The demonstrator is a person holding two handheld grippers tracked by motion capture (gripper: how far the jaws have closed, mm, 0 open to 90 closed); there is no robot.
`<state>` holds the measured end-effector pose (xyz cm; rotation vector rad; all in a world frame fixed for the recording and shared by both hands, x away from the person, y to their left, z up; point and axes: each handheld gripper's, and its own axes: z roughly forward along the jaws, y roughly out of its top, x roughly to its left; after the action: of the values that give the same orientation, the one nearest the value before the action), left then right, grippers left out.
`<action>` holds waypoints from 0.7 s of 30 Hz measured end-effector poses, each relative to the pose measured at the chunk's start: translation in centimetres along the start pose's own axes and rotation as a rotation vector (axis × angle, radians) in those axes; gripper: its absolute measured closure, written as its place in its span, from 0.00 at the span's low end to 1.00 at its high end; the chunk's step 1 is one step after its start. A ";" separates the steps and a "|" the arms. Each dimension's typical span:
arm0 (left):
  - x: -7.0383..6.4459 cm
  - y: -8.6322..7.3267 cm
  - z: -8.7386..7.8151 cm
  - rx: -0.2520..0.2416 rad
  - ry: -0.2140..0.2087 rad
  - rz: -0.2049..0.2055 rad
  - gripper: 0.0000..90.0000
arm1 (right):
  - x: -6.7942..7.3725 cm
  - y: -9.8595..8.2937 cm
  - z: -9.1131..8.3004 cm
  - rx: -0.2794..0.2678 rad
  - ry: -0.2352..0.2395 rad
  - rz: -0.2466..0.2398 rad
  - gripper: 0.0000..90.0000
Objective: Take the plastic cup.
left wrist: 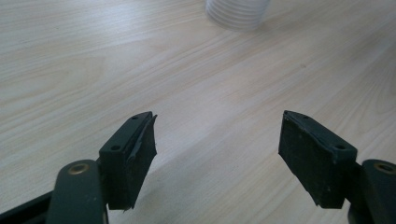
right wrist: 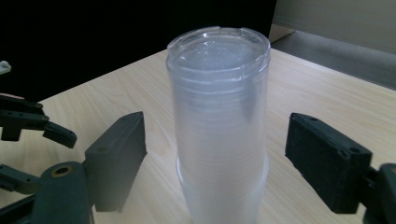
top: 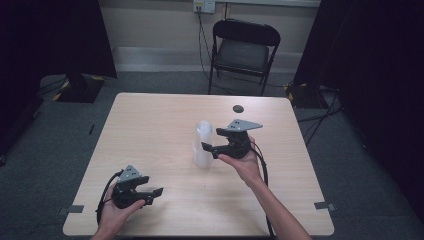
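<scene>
Lab-like recording room: black curtains (top: 55, 35), bare table (top: 150, 120), folding chair (top: 243, 52), floor cables (top: 320, 117).

You are working in dim, even light in the high view, with the far corners falling into black. Soft shadows are lying on the table (left wrist: 196, 88) beneath the jaws. The stack of clear cups (right wrist: 218, 135) is blurring in the left gripper view's far edge.

Black folding chair (top: 243, 52) beyond the table (top: 150, 130); wall socket (top: 204, 5) above
</scene>
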<state>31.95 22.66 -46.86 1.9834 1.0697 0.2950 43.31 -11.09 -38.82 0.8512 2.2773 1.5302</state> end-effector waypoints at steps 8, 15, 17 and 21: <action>0.2 -0.3 -0.6 -0.021 0.008 -0.018 0.31 | -0.4 -0.3 2.2 -0.031 0.026 0.028 0.22; 0.1 -0.6 -0.9 -0.019 0.018 -0.018 0.31 | -0.1 -0.7 3.3 0.014 -0.003 0.014 0.18; 0.1 -0.7 -1.0 -0.019 0.021 -0.019 0.31 | -0.4 -0.8 3.4 0.014 -0.013 0.021 0.19; 0.0 -0.9 -1.1 -0.024 0.024 -0.021 0.31 | -0.6 -1.1 3.8 0.022 -0.019 0.020 0.20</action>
<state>30.85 23.54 -46.82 1.9509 1.0966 0.3198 45.44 -8.95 -41.38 0.8937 2.2828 1.5019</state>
